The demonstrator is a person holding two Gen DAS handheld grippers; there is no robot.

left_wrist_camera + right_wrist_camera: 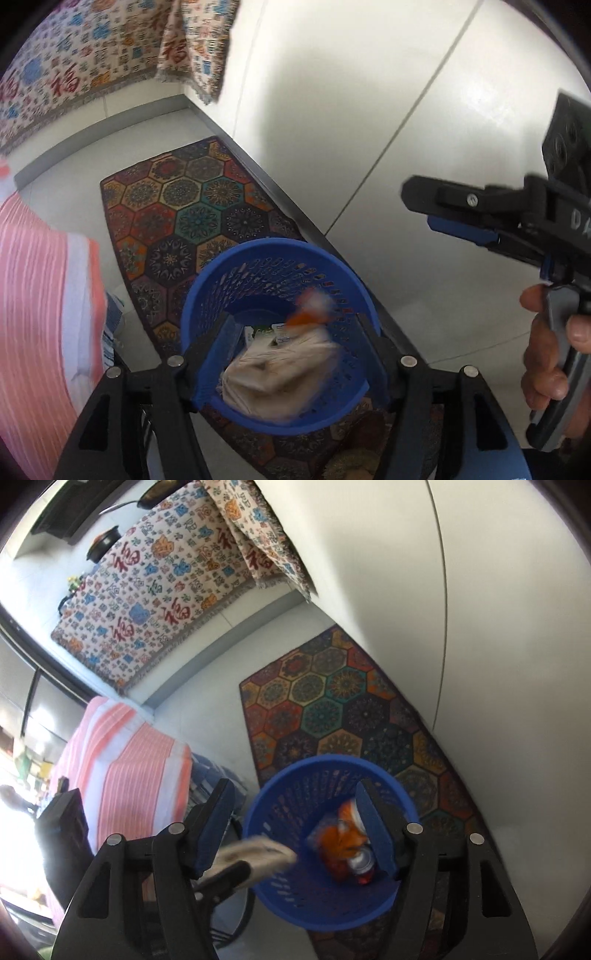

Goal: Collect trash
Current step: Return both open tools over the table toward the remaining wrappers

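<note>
Blue basket: a perforated plastic bin (273, 332) stands on the patterned rug, beside the white cabinet front; its near rim is cut off by claw parts in both views.
Trash inside: a pale crumpled bag (280, 373), smeared by motion, lies in the basket; an orange wrapper (340, 840) and a can (364, 860) sit beside it, both blurred. A green-and-white carton (264, 332) is mostly hidden under the bag.
Left claw (291, 350): fingers spread wide apart over the basket mouth, gripping nothing.
Right claw (295, 823): fingers also wide apart, one in front of the can; seen from the left wrist its fingers overlap, so the gap is hard to read there.
Pale blur: a streaked shape (258, 853) crosses the basket rim in the right view; whether it is the same bag cannot be told.
Rug (177, 206): hexagon pattern, partly covered.
Striped cloth (125, 760): pink and white, cut off at the frame edge.
Patterned throw (155, 590): hangs beyond.
</note>
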